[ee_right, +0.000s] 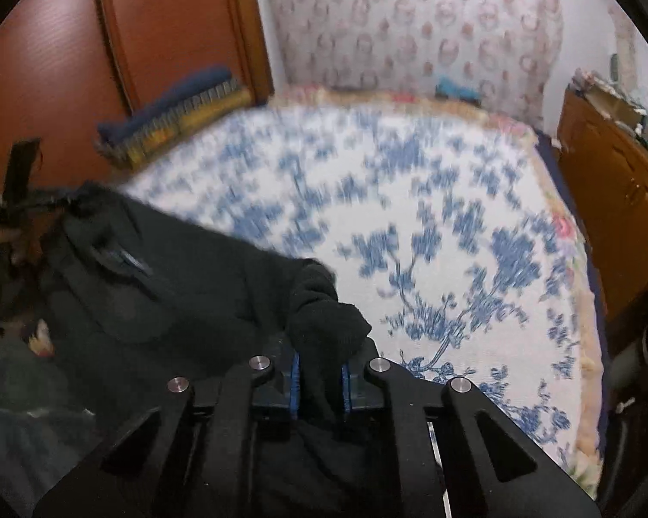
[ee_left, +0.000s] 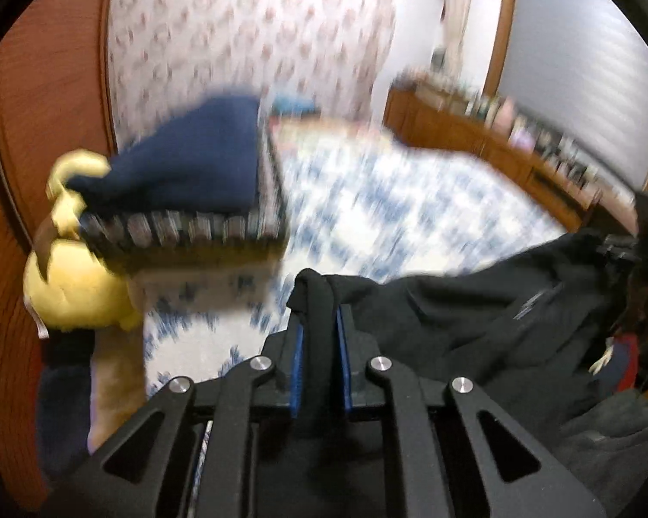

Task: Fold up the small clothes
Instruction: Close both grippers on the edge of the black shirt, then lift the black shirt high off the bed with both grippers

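Both tongs pinch the black garment [ee_left: 475, 315]: left gripper [ee_left: 319, 332] and right gripper [ee_right: 319, 345] each clamp an edge, hanging above the floral bedspread [ee_right: 432, 216]. Thin bites could slip, dropping it crumpled.

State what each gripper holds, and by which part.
Both hold the black garment: left gripper pinches one edge fold, right gripper another bunched edge.

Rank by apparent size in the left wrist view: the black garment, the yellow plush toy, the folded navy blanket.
1. black garment, though it is nearest the camera
2. folded navy blanket
3. yellow plush toy
The blanket and the toy are not far apart; blur makes this unsure.
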Demonstrator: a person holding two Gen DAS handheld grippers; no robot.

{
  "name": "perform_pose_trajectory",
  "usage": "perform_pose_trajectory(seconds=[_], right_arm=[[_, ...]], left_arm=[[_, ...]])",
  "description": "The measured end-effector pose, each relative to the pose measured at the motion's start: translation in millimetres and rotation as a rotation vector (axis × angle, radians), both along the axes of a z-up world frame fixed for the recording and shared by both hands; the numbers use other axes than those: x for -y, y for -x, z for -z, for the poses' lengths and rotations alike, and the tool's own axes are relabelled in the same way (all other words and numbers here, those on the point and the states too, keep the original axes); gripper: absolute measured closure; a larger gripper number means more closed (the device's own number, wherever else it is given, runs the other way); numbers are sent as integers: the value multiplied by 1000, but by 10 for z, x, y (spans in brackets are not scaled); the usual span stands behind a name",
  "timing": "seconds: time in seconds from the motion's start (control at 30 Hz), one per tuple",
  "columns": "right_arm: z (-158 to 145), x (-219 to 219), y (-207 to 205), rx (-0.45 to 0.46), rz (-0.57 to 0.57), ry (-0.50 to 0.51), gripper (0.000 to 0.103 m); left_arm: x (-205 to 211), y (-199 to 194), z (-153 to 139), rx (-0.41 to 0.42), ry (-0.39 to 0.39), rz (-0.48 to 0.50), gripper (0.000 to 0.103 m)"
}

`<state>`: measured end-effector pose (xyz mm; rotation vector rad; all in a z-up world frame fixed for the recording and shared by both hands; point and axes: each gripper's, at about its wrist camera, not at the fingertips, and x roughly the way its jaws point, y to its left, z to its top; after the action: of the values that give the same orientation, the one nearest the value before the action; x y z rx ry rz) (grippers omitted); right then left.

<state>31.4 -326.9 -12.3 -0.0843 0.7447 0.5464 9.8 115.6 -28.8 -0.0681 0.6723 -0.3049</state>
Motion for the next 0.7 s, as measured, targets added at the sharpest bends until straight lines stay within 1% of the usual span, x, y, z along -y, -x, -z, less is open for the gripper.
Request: perform_pose_trajectory(seconds=[0.03, 0.1, 0.13, 0.27, 0.3, 0.33, 0.43, 0.6, 0.7], right_arm=[[-146, 3, 89, 34, 2, -17, 93], [-389, 7, 208, 85, 4, -32, 93], [-594, 10, 292, 130, 6, -39, 93], [-1236, 34, 415, 245, 24, -77, 93], [-1399, 54, 448, 278, 24, -91, 93], [-1562, 63, 483, 320, 33, -91, 94], [-2004, 97, 587, 421, 48, -82, 94], [-2550, 157, 752, 544, 73, -44, 94], [-2878, 241, 873, 609, 94, -49, 94]], left_arm=[[-7, 99, -157, 41, 17, 0, 92], [-9, 238, -445, 113, 25, 2, 92], [-11, 286, -587, 145, 27, -1, 92], [-55, 375, -1146, 273, 49, -2, 92], [-68, 382, -1237, 294, 51, -1, 92], [-64, 399, -1398, 331, 54, 2, 92], [-96, 413, -1699, 401, 56, -3, 92], [-107, 503, -2235, 526, 56, -4, 92], [-121, 563, -2462, 586, 51, -8, 92]])
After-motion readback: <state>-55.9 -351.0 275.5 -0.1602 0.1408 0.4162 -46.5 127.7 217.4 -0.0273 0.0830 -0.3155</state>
